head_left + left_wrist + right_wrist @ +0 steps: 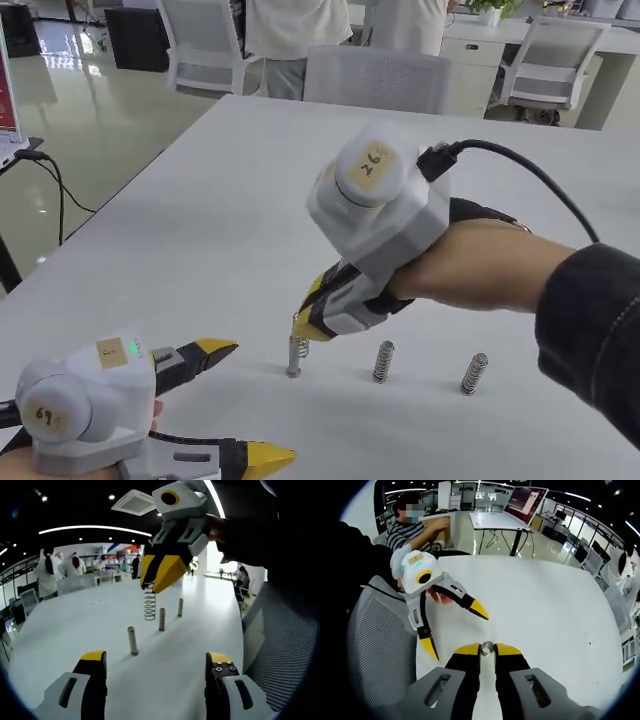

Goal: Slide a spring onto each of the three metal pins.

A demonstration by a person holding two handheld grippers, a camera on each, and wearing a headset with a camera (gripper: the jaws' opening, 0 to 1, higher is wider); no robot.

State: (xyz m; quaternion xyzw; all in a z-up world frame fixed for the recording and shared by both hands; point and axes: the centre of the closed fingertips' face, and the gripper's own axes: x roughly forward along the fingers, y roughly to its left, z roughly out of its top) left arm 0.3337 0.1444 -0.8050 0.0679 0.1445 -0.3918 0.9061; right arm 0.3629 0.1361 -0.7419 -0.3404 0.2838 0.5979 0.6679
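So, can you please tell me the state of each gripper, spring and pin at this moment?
Left gripper: open, holding nothing.
Right gripper: shut on the held spring.
Held spring: hanging in the air by the bare pin, not yet on it.
Bare pin: upright, no spring.
Middle spring: seated upright on its pin.
Far spring: seated upright on its pin.

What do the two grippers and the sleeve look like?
The left gripper and right gripper have white-grey bodies, black jaws with yellow tips, and round caps labelled 69 and 26. A black cable enters the right one. The sleeve is dark.
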